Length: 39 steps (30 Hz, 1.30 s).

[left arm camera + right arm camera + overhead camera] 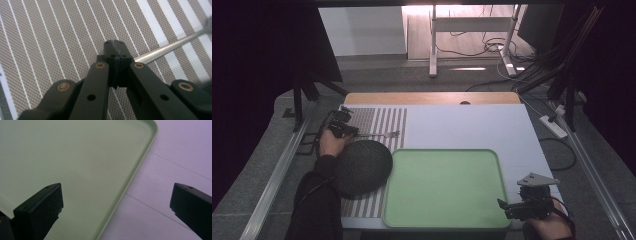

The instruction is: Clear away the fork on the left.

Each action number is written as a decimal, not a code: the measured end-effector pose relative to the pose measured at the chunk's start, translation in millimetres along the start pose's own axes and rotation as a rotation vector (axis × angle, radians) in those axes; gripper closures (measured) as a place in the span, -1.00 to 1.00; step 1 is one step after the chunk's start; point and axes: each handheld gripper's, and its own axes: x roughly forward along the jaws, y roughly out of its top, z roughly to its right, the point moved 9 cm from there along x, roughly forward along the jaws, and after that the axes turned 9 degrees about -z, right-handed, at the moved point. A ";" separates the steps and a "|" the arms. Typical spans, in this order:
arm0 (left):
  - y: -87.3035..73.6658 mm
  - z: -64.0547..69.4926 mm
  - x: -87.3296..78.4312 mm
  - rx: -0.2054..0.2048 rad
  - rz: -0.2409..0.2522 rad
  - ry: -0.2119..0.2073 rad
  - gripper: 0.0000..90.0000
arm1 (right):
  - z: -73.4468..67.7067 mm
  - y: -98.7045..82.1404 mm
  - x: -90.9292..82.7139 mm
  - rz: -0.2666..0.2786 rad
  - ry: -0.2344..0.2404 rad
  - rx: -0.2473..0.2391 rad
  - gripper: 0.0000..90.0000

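A metal fork (387,134) lies across the striped placemat (379,117) at the table's far left, tines to the right. My left gripper (356,131) is shut on the fork's handle end. In the left gripper view the jaws meet at the left gripper (115,46) tip, low over the placemat (50,37), and the fork's shaft (165,48) runs out to the right from between them. My right gripper (508,207) stands open at the near right corner of the green tray (442,165). Its own view shows the right gripper (116,205) jaws wide apart over the tray's rim (135,173), with nothing between them.
A dark grey round object (362,165) sits on the placemat just left of the tray, near my left forearm. White tabletop (472,125) stretches behind and right of the tray. A wooden strip (432,98) edges the far side.
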 end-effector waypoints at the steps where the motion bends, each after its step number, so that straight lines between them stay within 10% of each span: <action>1: -2.3 0.9 -0.9 0.003 -0.008 -0.005 0.97 | -0.1 0.0 0.0 0.000 0.000 -0.001 -1.00; 15: -21.4 18.9 -8.0 0.077 -0.110 -0.057 0.97 | -1.4 -0.3 0.2 -0.010 -0.005 -0.017 -1.00; 23: -18.3 19.0 -9.8 0.069 -0.077 -0.078 0.96 | -1.8 -0.1 0.3 -0.008 -0.003 -0.021 -1.00; 28: -8.6 18.9 -18.7 0.034 -0.010 -0.080 0.29 | -1.8 -0.2 0.6 -0.010 -0.004 -0.025 -1.00; 39: 10.6 41.3 -14.8 0.116 0.011 -0.086 -0.84 | -2.0 -0.5 1.2 -0.016 -0.005 -0.027 -1.00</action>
